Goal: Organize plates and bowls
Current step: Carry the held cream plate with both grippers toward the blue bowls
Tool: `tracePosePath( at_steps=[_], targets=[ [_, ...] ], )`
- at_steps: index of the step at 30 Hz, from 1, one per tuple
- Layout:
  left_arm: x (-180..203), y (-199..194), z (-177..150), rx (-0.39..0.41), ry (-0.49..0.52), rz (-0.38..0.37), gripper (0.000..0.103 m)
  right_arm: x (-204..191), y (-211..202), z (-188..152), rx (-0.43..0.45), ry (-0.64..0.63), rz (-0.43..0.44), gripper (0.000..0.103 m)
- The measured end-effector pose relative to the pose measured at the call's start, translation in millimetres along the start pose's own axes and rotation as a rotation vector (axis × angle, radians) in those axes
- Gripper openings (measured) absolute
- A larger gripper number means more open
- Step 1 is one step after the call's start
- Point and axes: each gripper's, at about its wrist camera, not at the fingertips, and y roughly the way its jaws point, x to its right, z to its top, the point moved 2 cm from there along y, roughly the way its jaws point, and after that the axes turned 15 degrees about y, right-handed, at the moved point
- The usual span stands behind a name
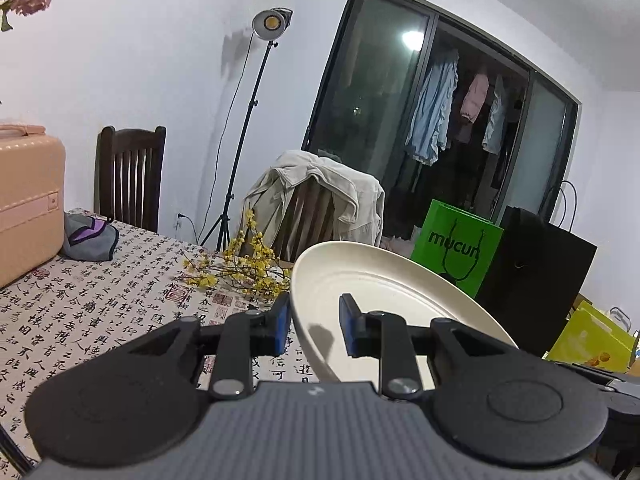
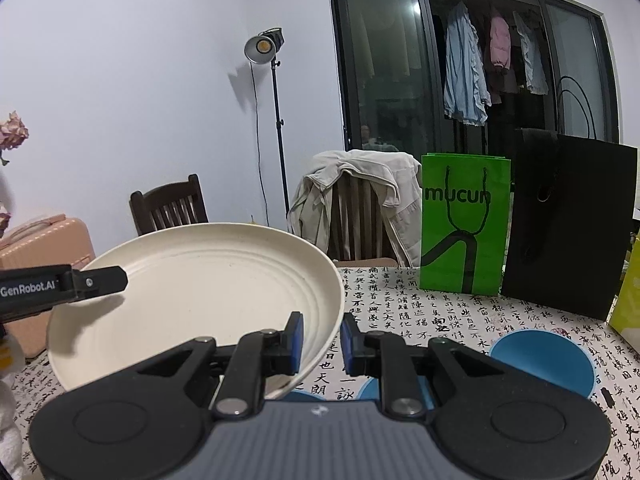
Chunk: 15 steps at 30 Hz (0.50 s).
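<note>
Plate, cream, ridged, one item, held off the table between two grippers and tilted. Left gripper: blue pads narrowed onto the plate's left rim, one pad outside the rim, the other over the plate's inner face. Right gripper: pads pinching the plate's right rim, one pad inside the dish, one outside (the rim passes down between them).

Right wrist view only: the left gripper's black finger reaching onto the far-left rim; blue bowl on the tablecloth to the right of the fingers, with further blue rims low behind the fingers, partly hidden.

Left wrist view only: yellow flower sprigs lying on the cloth just beyond the left pad; grey-and-purple pouch; yellow-green bag at the right edge.

Both views, farther off: peach suitcase, green paper bag, black paper bag, chair draped with a pale jacket, dark wooden chair, studio lamp on a stand, dark glass doors with hanging clothes.
</note>
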Motion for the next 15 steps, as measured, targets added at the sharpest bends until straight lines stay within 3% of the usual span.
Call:
tracePosePath(
  at_steps=[15],
  targets=[
    [21.1, -42.5, -8.8, 0.014, 0.004, -0.012, 0.026, 11.9, -51.1, -7.0, 0.049, 0.006, 0.025, 0.019]
  ],
)
